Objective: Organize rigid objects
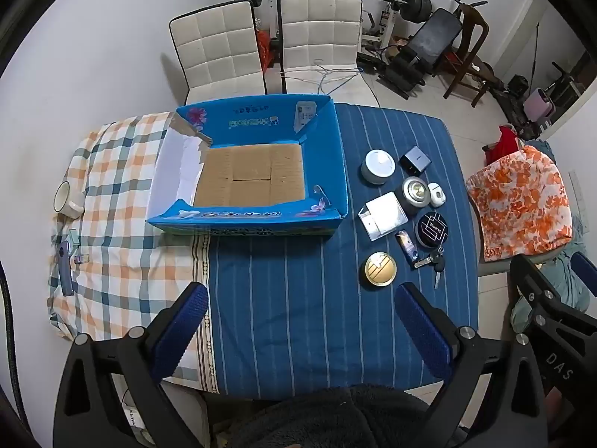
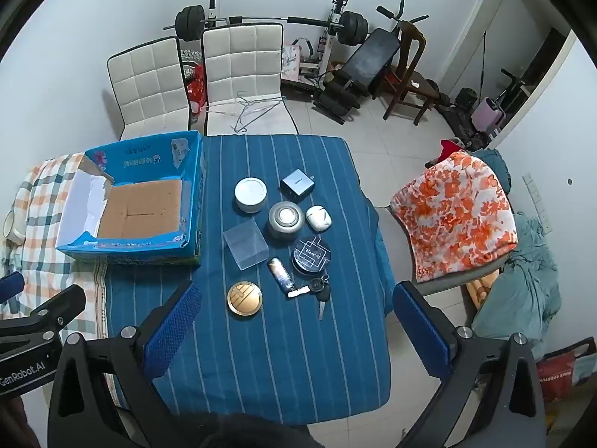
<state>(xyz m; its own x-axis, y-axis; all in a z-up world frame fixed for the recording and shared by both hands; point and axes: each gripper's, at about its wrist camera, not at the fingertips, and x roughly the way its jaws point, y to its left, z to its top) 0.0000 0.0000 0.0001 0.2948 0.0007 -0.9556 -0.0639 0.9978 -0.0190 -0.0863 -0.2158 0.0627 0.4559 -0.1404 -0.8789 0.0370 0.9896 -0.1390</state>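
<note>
both the left gripper (image 1: pixel 302 321) and right gripper (image 2: pixel 296 321) hover wide apart and empty, and the flat round gold metal tin (image 2: pixel 244 299), lying right of the open blue cardboard box (image 2: pixel 194 201), looks stiff, light and slippery, best pinched across its rim.

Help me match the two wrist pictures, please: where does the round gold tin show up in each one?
Left wrist view: the gold tin sits right of centre on the blue striped cloth, nearest item to the left claw.
Right wrist view: the tin lies left of centre, just beyond the right claw.
Shared landmark: the keys lie just right of it in both.
</note>
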